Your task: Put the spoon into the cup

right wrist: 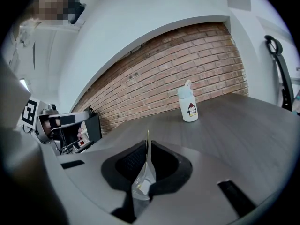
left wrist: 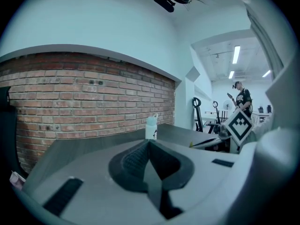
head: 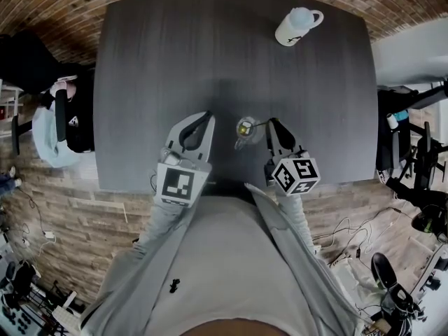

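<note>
A white cup [head: 299, 26] with a penguin print and a handle stands upright at the far right of the dark table [head: 154, 61]. It also shows as a cup [right wrist: 189, 108] in the right gripper view and as a small cup [left wrist: 151, 127] in the left gripper view. My right gripper [head: 271, 124] hovers near the table's front edge, shut on a spoon [head: 245, 128] in a clear wrapper. The spoon [right wrist: 147, 146] stands edge-on between the jaws of the right gripper [right wrist: 147, 144]. My left gripper [head: 207, 116] is beside it, and this left gripper [left wrist: 149, 142] is shut with nothing held.
A person [head: 66, 117] sits at the table's left side. Chairs and gear [head: 409, 117] crowd the right side. A brick wall [right wrist: 187, 64] runs behind the table. Another person [left wrist: 243, 97] stands far off. The right gripper's marker cube [left wrist: 239, 125] appears in the left gripper view.
</note>
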Tool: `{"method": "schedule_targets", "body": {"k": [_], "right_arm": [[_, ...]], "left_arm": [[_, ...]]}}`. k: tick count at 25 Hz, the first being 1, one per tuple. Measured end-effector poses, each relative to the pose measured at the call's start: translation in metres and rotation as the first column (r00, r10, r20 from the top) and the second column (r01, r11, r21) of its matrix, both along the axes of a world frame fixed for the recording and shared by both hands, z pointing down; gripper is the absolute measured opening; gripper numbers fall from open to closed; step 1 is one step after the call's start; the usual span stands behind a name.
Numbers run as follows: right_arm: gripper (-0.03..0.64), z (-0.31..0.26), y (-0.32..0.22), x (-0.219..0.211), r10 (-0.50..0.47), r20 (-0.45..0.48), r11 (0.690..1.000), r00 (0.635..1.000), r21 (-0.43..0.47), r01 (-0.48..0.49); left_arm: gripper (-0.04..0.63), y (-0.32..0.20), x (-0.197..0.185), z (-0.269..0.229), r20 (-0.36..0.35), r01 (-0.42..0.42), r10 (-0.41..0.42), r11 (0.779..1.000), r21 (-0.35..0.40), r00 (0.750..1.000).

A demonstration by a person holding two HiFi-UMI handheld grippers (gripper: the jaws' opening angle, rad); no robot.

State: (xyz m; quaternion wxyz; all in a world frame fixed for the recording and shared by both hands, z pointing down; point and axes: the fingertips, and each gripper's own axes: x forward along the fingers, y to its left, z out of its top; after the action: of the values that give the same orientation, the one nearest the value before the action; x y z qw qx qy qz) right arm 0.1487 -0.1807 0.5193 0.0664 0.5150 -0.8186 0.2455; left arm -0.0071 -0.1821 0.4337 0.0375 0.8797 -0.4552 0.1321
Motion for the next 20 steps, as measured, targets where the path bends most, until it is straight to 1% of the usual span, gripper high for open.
{"method": "schedule_targets", "body": {"k": [2,5,13,20], "right_arm": [[0.030,-0.001,-0.001,0.000,0.000,-0.003,1.000,1.000,0.000,0.000],[0.085,-0.002,-0.003,-0.001,-0.001,0.000,1.000,1.000,-0.004,0.001],[0.100,-0.010,-0.002,0.005,0.014,-0.010,1.000,1.000,0.018,-0.014],[0.109,-0.036,-0.004,0.015,0.033,-0.039,0.996,0.999,0.087,-0.030]], "left_arm": [[0.019,-0.001,0.000,-0.002,-0.001,-0.004,0.004,1.000,0.005,1.000],[0.018,-0.003,0.001,-0.004,-0.003,-0.012,0.012,1.000,0.012,1.000],[0.018,-0.001,0.006,-0.009,-0.004,-0.027,0.027,0.999,0.025,1.000],[0.018,-0.001,0.007,-0.016,-0.007,-0.023,0.023,0.999,0.041,1.000]]}}
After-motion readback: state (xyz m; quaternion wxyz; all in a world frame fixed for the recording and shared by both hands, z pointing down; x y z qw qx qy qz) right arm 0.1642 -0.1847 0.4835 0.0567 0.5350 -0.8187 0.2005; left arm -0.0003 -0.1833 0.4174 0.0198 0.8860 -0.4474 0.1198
